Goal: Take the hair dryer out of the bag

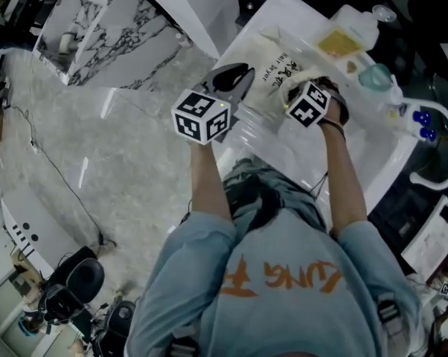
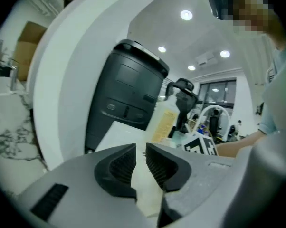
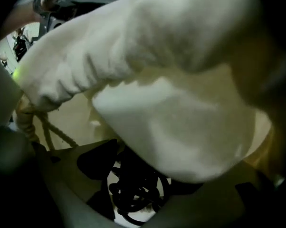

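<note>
One person is working two grippers over one white table [image 1: 298, 158]. One cream bag [image 1: 263, 50] with dark print is lying on the table, toward its far left edge. The left gripper [image 1: 237, 75] is pointing close to level at the left side of the bag. Its jaws are standing a narrow gap apart. A pale cream strip is showing through that gap, and whether it is bag cloth cannot be determined; the pads are not visibly pressing on anything. The right gripper [image 3: 133, 177] is pointing steeply down into the bag at its right side, with its jaws spread wide. One black coiled cord [image 3: 133, 194] is lying between those jaws, and neither pad is closing on it. Cream cloth is folding over the right gripper's camera and is covering most of its view. Two strands of one drawstring [image 3: 41, 127] are hanging at the left of that view. The dryer is sitting inside the bag: only its cord is showing, and its body cannot be distinguished. One pale bottle [image 1: 348, 34] with a yellow label is standing on the table to the far right of the bag, apart from it. Two blue items [image 1: 421, 115] are sitting farther right, near the table's right edge. In the left gripper view, one black unit [image 2: 126, 91] is standing beyond the table, left of the bottle.
</note>
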The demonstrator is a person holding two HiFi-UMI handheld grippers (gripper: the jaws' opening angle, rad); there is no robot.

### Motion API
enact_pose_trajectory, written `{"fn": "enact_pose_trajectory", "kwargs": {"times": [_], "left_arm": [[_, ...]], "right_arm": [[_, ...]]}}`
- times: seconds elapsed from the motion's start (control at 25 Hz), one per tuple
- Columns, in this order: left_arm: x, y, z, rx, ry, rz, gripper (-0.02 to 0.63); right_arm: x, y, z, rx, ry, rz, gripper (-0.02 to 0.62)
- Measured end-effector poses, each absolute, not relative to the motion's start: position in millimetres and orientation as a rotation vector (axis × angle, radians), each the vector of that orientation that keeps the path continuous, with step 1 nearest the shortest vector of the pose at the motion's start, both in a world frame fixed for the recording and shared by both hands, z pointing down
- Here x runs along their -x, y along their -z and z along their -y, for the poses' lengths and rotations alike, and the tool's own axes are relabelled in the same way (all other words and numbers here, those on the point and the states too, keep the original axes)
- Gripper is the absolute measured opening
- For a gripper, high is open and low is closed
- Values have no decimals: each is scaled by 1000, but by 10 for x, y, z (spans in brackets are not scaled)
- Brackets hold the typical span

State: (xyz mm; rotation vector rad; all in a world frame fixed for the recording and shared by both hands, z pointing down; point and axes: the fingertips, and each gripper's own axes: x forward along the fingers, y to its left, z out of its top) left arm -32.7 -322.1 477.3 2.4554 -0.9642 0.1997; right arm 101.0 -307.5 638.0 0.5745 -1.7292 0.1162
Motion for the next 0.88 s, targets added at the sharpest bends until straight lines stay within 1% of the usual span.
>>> {"fn": "enact_pose_trajectory", "kwargs": {"times": [0.16, 0.28, 0.4, 0.48, 0.64, 0.88], "left_arm": [[1024, -4947, 3340, -2280, -288, 1295, 49], [1187, -5154, 3243, -2229, -491, 1323, 53], [1170, -5479, 3060, -2211, -844, 1235, 107], [1144, -5656, 2979, -2187, -987, 1191, 133], [1116, -5792, 2999, -2177, -1091, 1213, 137], [1152, -5795, 3037, -2150, -1109, 1249, 137]], "right_arm": [[-1005, -6423, 3099, -567, -170, 1739, 328], [-1001, -6420, 3112, -554, -167, 1751, 322], [-985, -6415, 3087, -570, -157, 1757, 306], [-988, -6405, 3086, -590, -167, 1753, 287], [-990, -6352, 3109, -596, -175, 1755, 270], [-968, -6252, 2988, -623, -189, 1785, 267]]}}
